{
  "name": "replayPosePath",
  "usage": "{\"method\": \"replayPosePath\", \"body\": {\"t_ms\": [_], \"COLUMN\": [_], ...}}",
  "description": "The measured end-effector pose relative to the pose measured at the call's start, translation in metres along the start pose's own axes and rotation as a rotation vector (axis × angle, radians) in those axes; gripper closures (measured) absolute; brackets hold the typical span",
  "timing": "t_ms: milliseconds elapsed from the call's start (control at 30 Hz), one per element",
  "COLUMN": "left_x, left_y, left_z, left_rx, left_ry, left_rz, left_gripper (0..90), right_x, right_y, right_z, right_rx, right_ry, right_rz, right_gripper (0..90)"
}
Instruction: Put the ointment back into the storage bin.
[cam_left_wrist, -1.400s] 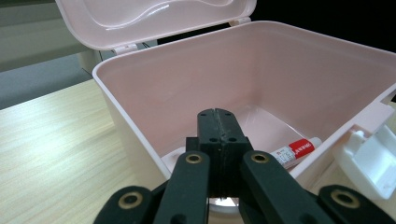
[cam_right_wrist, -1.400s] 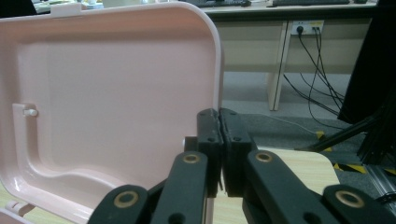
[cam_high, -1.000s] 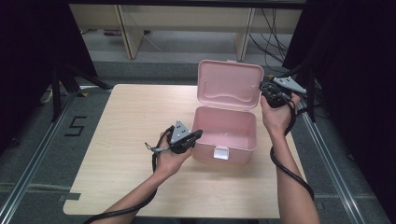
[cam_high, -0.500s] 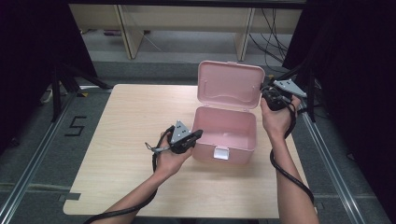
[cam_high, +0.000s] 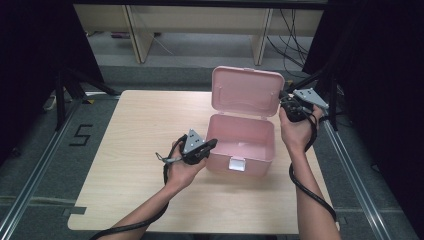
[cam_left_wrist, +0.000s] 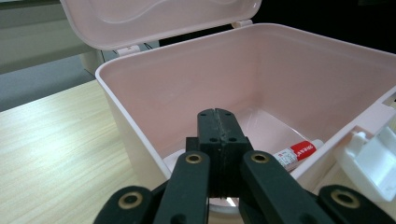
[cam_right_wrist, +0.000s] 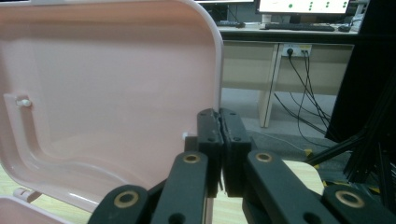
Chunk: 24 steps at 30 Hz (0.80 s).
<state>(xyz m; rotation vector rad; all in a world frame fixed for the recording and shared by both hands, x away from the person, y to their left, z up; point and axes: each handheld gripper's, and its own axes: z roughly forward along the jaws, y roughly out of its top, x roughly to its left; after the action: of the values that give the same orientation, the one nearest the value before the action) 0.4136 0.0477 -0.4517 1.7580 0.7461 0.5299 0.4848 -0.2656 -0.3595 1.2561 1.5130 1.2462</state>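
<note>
Pink box (cam_high: 241, 145) open; tube (cam_left_wrist: 295, 153) lying inside

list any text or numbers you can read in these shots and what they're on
"5": dark figure marked on the grey floor left of the table.
Red label on the tube inside the pink box: print too small to read.
Monitor on the far desk: dots and blurred marks, unreadable.
</note>
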Motion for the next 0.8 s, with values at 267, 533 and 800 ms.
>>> {"method": "replayPosePath", "body": {"t_ms": [267, 533, 800], "left_x": [-0.0001, -0.0002, -0.0002], "left_y": [0.0, 0.0001, 0.0002], "left_z": [0.0001, 0.0004, 0.0005], "left_rx": [-0.001, -0.002, -0.002], "left_ry": [0.001, 0.002, 0.002], "left_rz": [0.0, -0.002, -0.002], "left_gripper": [90.0, 90.0, 90.0], "right_x": [0.0025, 0.0033, 0.0051], "right_y": [-0.0019, -0.0051, -0.0078], "right_z": [-0.0037, -0.0057, -0.0086], "right_rx": [-0.005, -0.024, -0.036], "right_ry": [-0.011, -0.022, -0.031], "right_rz": [-0.001, -0.007, -0.007], "right_gripper": [89.3, 89.3, 89.3]}}
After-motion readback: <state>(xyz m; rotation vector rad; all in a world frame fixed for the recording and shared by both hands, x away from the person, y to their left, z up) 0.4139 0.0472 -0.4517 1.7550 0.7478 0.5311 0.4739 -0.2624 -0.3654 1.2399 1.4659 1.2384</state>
